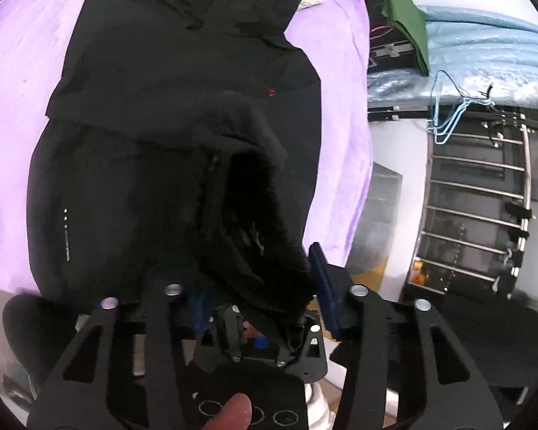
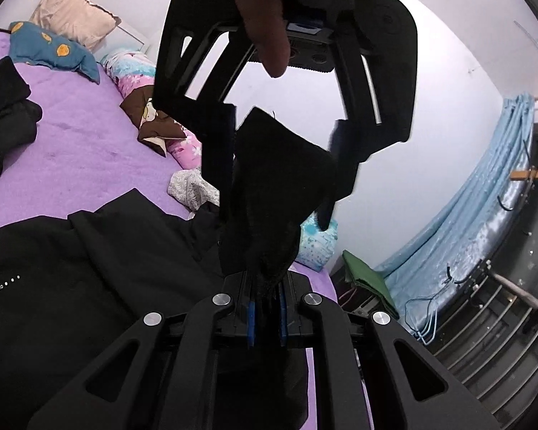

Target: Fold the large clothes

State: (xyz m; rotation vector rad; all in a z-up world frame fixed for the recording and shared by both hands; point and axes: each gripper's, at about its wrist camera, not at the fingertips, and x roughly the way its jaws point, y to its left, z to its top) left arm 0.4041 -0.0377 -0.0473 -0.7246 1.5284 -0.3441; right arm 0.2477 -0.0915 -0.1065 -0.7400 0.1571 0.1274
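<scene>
While the right gripper [image 2: 265,319] clamps the sleeve [image 2: 279,186], the left gripper [image 1: 262,286] straddles it, grip uncertain. Coat [image 1: 183,82] looks bulky, soft; hold at cuff.

This is a bedroom in a home; a bed [image 2: 89,136] with a purple sheet fills the left half of the right wrist view; pillows [image 2: 53,48] in mixed prints, one blue with yellow shapes, one beige, one pink and floral, lie along its far edge at the upper left; a black jacket [image 1: 183,114] is spread flat on the sheet; a light blue curtain [image 2: 477,222] hangs at the right; blue wire hangers [image 1: 448,114] hang from a metal rack [image 1: 477,208] at the right of the left wrist view; plain white walls [image 2: 430,71] close it in.
</scene>
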